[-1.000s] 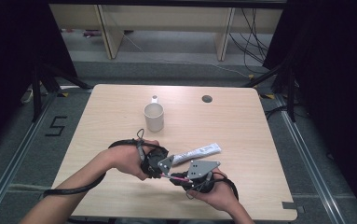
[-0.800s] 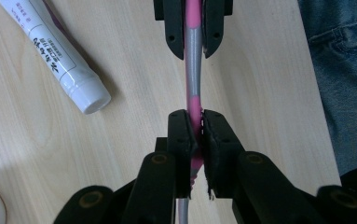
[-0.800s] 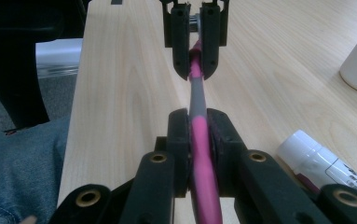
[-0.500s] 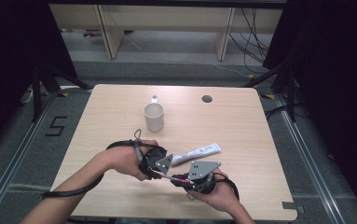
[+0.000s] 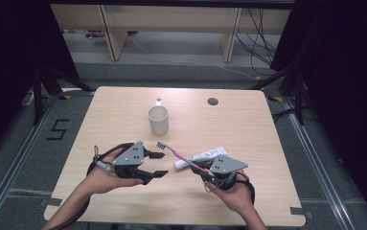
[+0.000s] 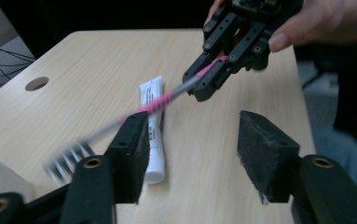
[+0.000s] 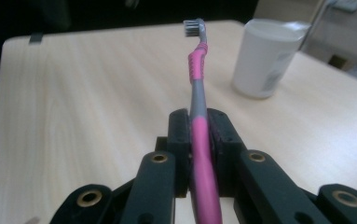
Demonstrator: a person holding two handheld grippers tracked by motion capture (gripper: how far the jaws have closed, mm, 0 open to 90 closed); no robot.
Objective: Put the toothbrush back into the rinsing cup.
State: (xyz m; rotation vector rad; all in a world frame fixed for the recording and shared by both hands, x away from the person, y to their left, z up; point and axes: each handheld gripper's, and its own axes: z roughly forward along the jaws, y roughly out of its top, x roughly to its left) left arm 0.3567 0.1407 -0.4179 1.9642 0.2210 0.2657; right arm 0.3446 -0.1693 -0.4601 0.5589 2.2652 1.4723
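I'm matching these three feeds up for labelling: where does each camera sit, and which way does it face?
High view: above the person's side, looking forward and down on the table; forearms, left gripper, right gripper.
Left gripper view: rides the left gripper, facing the right gripper.
Right gripper view: along closed jaws toward the cup.
All share the toothbrush.

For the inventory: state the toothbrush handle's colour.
Pink and grey toothbrush; clearest in the right gripper view.

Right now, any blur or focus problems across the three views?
Left gripper view: toothbrush head smeared, near fingers soft. Right gripper view: handle sharp, bristles and mug softer. High view: evenly lit, sharp, surroundings dark.
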